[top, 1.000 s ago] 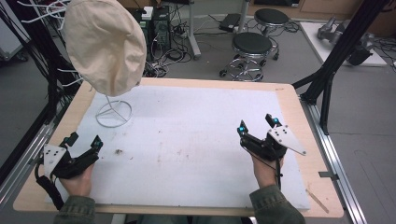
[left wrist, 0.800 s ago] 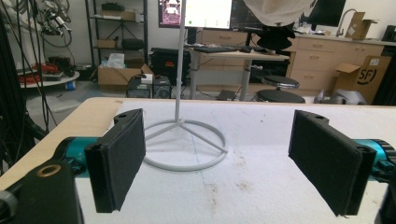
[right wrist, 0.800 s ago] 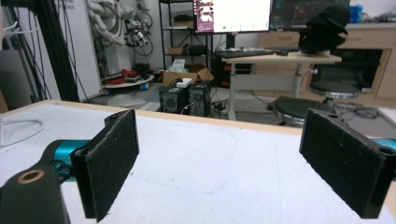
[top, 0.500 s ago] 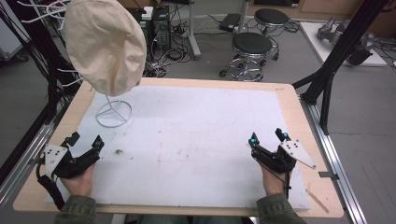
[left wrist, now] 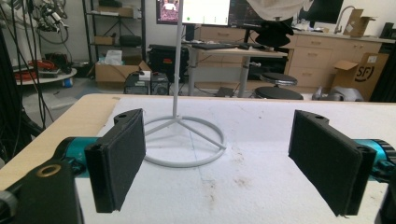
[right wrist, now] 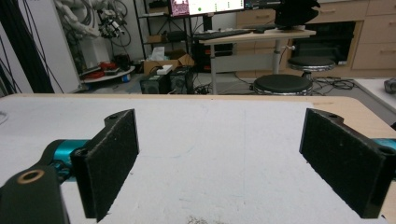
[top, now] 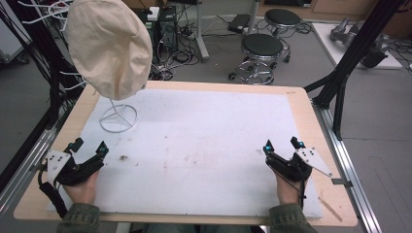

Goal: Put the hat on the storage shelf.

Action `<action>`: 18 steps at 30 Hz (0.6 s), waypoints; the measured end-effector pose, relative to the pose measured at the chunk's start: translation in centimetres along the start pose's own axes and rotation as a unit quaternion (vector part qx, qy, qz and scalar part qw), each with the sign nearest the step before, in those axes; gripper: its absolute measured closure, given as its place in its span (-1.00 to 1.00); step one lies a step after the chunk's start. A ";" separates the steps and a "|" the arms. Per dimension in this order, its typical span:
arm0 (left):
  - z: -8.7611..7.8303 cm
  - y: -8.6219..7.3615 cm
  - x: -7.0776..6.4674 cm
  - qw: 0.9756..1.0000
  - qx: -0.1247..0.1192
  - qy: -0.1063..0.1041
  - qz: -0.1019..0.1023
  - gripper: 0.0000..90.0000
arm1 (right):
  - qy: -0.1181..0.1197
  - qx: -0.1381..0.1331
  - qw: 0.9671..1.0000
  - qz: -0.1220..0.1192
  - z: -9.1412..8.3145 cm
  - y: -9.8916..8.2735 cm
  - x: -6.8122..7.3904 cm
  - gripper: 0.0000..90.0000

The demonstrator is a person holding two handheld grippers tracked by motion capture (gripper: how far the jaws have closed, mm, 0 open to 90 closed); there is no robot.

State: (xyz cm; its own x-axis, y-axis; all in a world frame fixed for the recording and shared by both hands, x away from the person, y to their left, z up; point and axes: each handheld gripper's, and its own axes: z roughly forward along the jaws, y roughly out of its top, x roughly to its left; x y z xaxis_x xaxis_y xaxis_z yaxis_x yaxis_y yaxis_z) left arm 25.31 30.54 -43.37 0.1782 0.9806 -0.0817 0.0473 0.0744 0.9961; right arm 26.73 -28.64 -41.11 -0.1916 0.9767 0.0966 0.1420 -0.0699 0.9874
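The cream hat [top: 108, 47] sits on top of a thin white wire stand [top: 118, 116], whose ring base rests on the white mat [top: 204, 145] at the far left part of the table [top: 301, 104]. We read the hat as the thing in play, since nothing else on the mat is there to be handled (only a few dark crumbs and smudges).

From the hat outward, our left gripper [top: 89, 145] is clearly the nearer one: it rests at the near left edge of the mat, and the stand lies ahead of it and a little to its right. In the left gripper view the pole [left wrist: 177, 60] rises almost between the two black pads, slightly left of centre, with the hat's lower edge [left wrist: 275, 8] showing at the top. The stand's long axis is upright, so any approach comes from below and in front of the hat.

Our right gripper [top: 282, 144] lies at the near right, well apart from the stand, facing bare mat.

Both grippers have their jaws spread wide, holding nothing.

We judge the next reach falls to the left hand, forward and upward.
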 end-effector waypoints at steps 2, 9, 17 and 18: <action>0.0 0.0 0.0 1.000 0.000 -0.001 0.000 -0.58 | 0.000 0.002 1.000 0.006 0.1 0.0 -0.2 -0.76; 0.0 0.0 -0.1 1.000 0.002 -0.002 0.002 -0.58 | -0.004 0.009 1.000 0.013 0.2 -0.1 -0.4 -0.76; 0.0 -0.1 -0.1 1.000 0.004 -0.003 0.003 -0.58 | -0.005 0.017 1.000 0.026 0.1 -0.1 -0.6 -0.76; 0.0 -0.1 -0.1 1.000 0.005 -0.003 0.003 -0.58 | -0.004 0.017 1.000 0.024 0.1 -0.1 -0.6 -0.76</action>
State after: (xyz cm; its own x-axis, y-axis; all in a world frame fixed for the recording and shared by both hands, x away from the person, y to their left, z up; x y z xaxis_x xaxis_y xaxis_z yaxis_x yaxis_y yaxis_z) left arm 25.33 30.46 -43.43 0.1843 0.9799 -0.0762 0.0559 0.0669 0.9962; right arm 26.94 -29.20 -41.32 -0.1766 0.9738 0.1436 0.1847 -0.1105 0.9766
